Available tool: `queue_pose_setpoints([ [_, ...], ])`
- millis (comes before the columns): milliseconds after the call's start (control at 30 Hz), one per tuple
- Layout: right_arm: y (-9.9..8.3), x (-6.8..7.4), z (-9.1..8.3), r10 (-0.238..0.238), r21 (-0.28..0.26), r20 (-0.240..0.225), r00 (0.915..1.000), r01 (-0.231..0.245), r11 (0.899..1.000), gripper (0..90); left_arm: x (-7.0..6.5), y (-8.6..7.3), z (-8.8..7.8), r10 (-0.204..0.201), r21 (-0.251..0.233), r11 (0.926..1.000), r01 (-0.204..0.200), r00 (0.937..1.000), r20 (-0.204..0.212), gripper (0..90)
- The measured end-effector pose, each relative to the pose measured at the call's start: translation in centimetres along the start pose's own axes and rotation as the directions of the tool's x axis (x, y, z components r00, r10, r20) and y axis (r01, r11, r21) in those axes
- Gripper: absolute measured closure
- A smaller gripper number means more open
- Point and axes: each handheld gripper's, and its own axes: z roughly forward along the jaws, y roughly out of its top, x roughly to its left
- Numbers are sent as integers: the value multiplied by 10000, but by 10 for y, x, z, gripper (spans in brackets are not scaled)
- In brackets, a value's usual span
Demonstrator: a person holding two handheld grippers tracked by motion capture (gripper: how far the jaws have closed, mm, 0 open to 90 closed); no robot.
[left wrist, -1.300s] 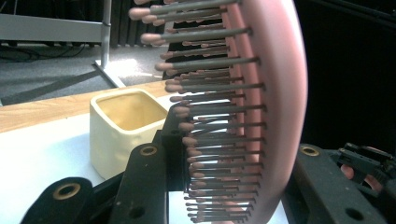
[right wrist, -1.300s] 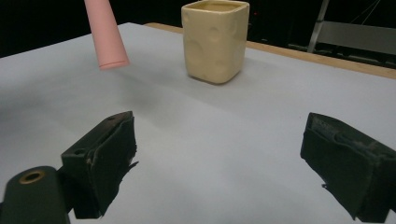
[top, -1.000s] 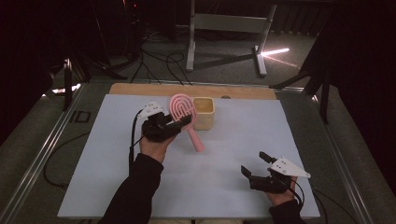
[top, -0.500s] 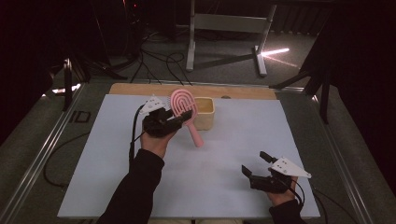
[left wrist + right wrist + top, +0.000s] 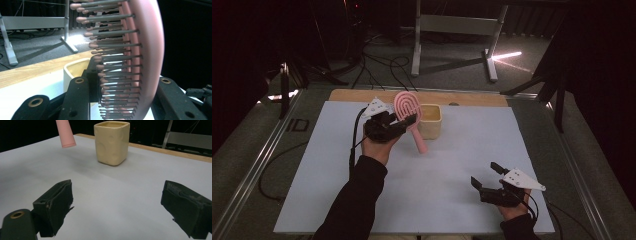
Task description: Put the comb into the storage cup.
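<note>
- Gripping a pink hairbrush (image 5: pixel 406 111) by its head: left gripper (image 5: pixel 398 121), beside the cream cup (image 5: pixel 430 121).
- Resting near right: right gripper (image 5: pixel 486 176), jaws spread, holding nothing.
- No legible writing.

Lies flat over most of the table, a pale grey sheet (image 5: pixel 452 190) — with a strip of bare wood (image 5: pixel 472 98) along its far edge and a metal rail (image 5: pixel 257 170) down the left side. Beyond, on the grey floor — a grey metal stand (image 5: pixel 452 25), loose black cables (image 5: pixel 377 62) and a bright streak of light (image 5: pixel 507 55).
</note>
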Motion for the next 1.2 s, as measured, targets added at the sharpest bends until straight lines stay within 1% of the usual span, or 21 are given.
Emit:
queue_pose_setpoints([
  [600, 0, -1, -1, 21, -48, 69, 10000, -20, 10000, 103, 2, 11, 3, 25, -147, 9999, -29, 9996, -280, 641],
  [1000, 0, -1, -1, 28, -44, 79, 10000, -28, 10000, 103, 4, 21, 7, 172, -133, 9998, -179, 9986, -492, 641],
  [1100, 0, -1, -2, 30, -29, 74, 10000, -30, 10000, 103, 4, 23, 8, 278, -94, 9996, -283, 9982, -537, 641],
  [1200, 0, -1, -2, 33, -29, 98, 9999, -33, 10000, 104, 4, 25, 10, 279, -134, 9995, -287, 9979, -583, 641],
])
